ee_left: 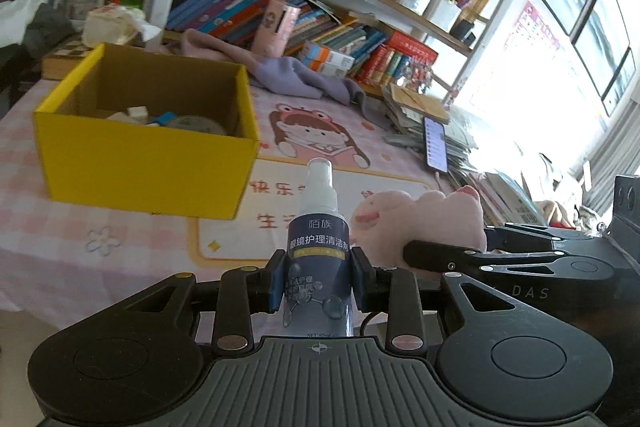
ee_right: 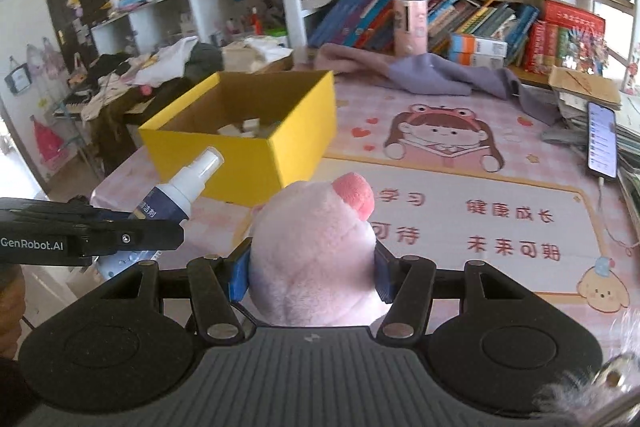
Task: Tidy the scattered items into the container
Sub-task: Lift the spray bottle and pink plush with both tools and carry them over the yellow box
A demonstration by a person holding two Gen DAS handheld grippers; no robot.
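My left gripper [ee_left: 319, 277] is shut on a small spray bottle [ee_left: 319, 243] with a dark blue label and white nozzle, held upright above the table's near edge; the bottle also shows in the right wrist view [ee_right: 180, 197]. My right gripper [ee_right: 312, 267] is shut on a pink plush pig [ee_right: 316, 251], which also shows in the left wrist view [ee_left: 424, 217], just right of the bottle. An open yellow box [ee_left: 144, 163] stands on the table ahead and to the left and holds several small items; it also shows in the right wrist view [ee_right: 256, 151].
A pink cartoon desk mat [ee_right: 460, 187] covers the table. A phone [ee_right: 602, 141] on a cable lies at the right edge by stacked papers. A purple cloth [ee_right: 440, 75] lies at the back under bookshelves [ee_right: 460, 15]. Clothes are piled on the left [ee_right: 132, 75].
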